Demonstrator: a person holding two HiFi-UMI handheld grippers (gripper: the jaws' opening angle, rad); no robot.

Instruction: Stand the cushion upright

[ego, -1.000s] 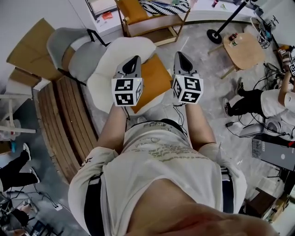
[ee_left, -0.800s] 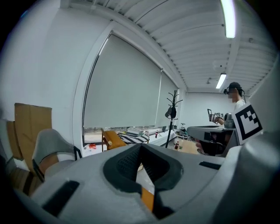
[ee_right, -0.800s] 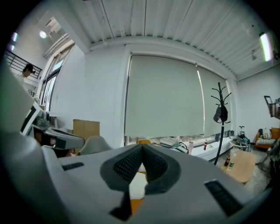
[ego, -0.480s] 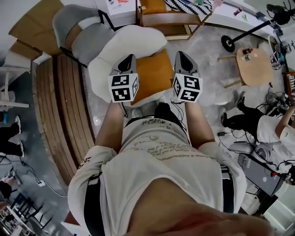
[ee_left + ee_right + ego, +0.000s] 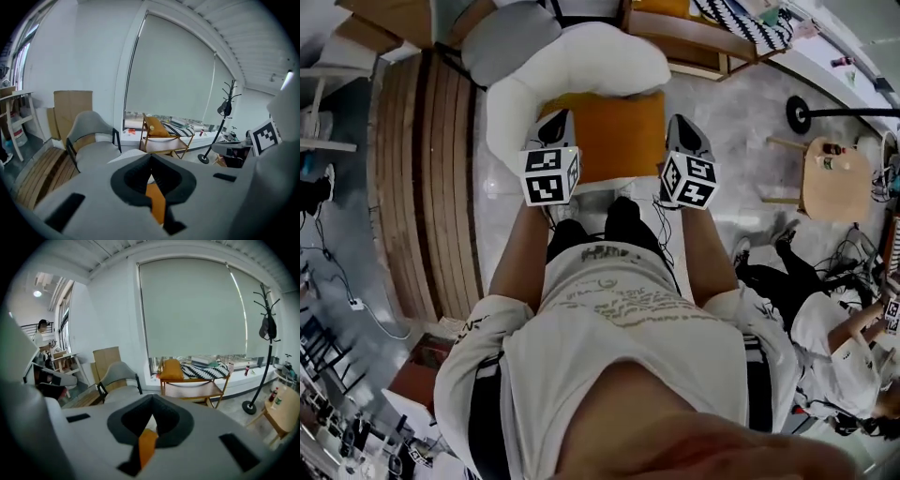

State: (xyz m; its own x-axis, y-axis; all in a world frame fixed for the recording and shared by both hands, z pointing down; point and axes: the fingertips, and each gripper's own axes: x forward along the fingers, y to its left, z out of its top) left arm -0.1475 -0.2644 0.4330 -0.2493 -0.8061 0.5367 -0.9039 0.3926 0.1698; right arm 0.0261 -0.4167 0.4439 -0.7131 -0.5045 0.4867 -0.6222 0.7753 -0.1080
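An orange cushion (image 5: 614,136) lies flat on the seat of a white, fluffy armchair (image 5: 581,61) straight ahead of me. My left gripper (image 5: 560,119) hovers over the cushion's left edge, and my right gripper (image 5: 678,124) hovers just beyond its right edge. Both are shut and hold nothing. In the left gripper view the left gripper (image 5: 151,157) has its jaws together, and a strip of the orange cushion (image 5: 157,204) shows below them. The right gripper view shows the right gripper (image 5: 152,398) the same way, with the cushion (image 5: 147,446) under it. Whether either one touches the cushion I cannot tell.
A grey chair (image 5: 502,37) stands behind the armchair on the left. A slatted wooden bench (image 5: 422,187) runs along the left. A wooden rack (image 5: 192,378) with cushions sits by the window. To the right are a round side table (image 5: 830,178), a coat stand (image 5: 267,333) and a seated person (image 5: 825,323).
Both grippers have come down and forward toward the cushion. They now sit at its two sides instead of above it. Both stayed shut.
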